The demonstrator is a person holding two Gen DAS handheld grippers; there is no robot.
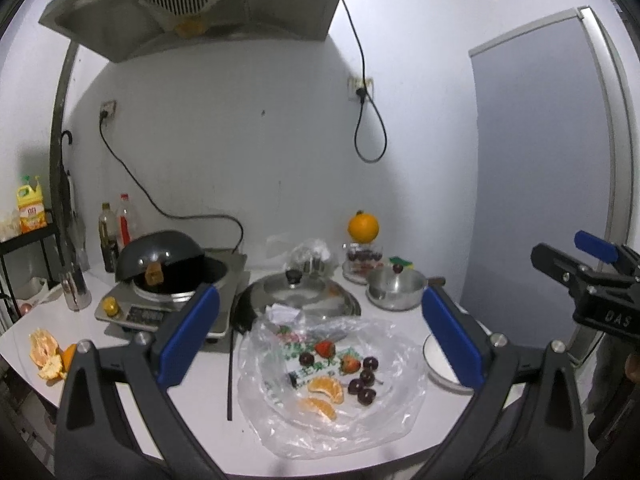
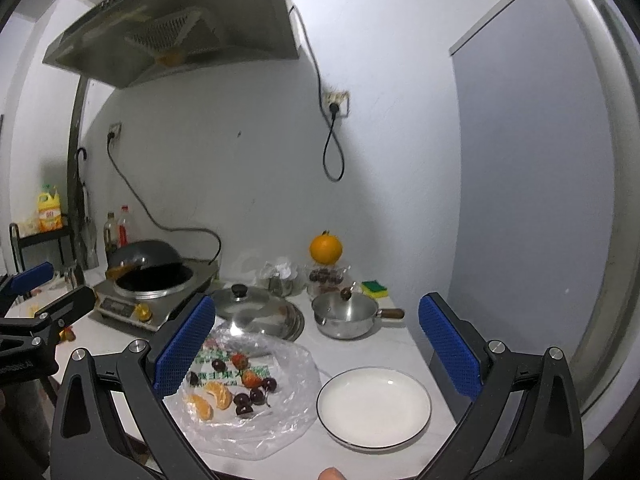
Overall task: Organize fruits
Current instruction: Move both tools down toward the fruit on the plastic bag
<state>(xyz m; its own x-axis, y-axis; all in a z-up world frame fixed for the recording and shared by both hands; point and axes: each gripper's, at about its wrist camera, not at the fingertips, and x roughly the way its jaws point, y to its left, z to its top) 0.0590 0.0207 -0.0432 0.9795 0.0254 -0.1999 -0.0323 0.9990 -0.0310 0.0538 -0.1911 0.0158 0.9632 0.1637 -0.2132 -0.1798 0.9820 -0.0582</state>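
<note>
Fruit lies loose on a crumpled plastic bag (image 2: 256,412) at the front of the counter: orange segments (image 2: 218,394), two strawberries (image 2: 250,378) and dark cherries (image 2: 258,394). Just beside the bag, to its right, sits an empty white plate (image 2: 374,406), the likely destination. Both the left gripper (image 1: 320,332) and the right gripper (image 2: 316,344) hover above, jaws spread wide, holding nothing. A good first pick is probably a strawberry: descend straight, close gently to avoid bruising, and keep the pads clear of the thin plastic.
</note>
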